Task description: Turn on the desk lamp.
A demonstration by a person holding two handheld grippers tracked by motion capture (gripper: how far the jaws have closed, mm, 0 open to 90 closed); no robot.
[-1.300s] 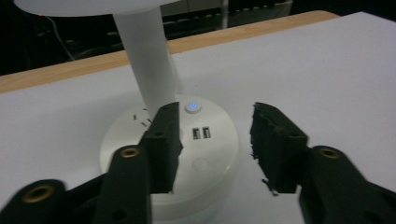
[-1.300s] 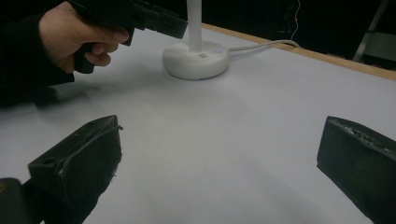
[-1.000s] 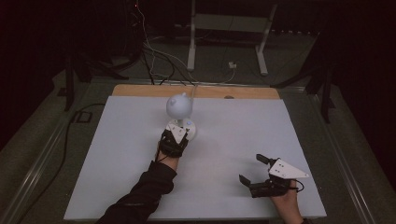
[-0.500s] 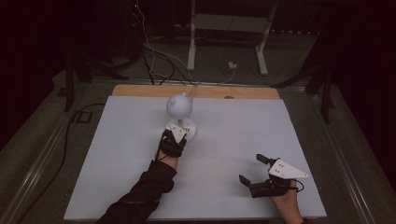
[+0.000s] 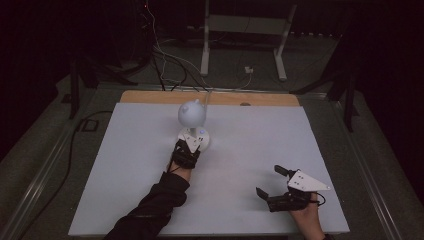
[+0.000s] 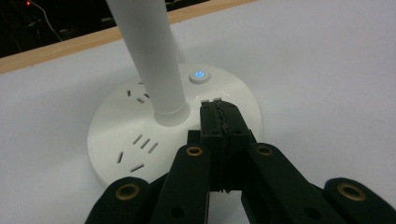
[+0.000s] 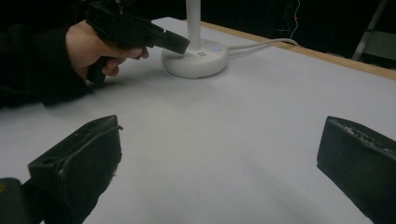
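**Left gripper tip on the lamp base, right gripper idle**

A white table [image 5: 125, 200] with a wooden strip [image 5: 150, 97] along its far edge carries everything. From the table's centre, a white desk lamp [image 5: 192, 114] stands toward 11 o'clock, its round head above a disc base [image 6: 116, 135] with socket slots and a button [image 6: 199, 76] lit blue. A white cable [image 7: 261, 44] leaves the base toward the far edge.

The left gripper [image 5: 191, 143], held by a hand [image 7: 95, 49] in a dark sleeve [image 5: 150, 210], reaches in from 6 o'clock of the lamp. In the left gripper view its jaws are pressed together with nothing between them, the tip resting on the base just short of the button, beside the stem [image 6: 149, 56].

The right gripper [image 5: 270, 181] sits toward 4 o'clock, well apart from the lamp, jaws spread wide over bare table
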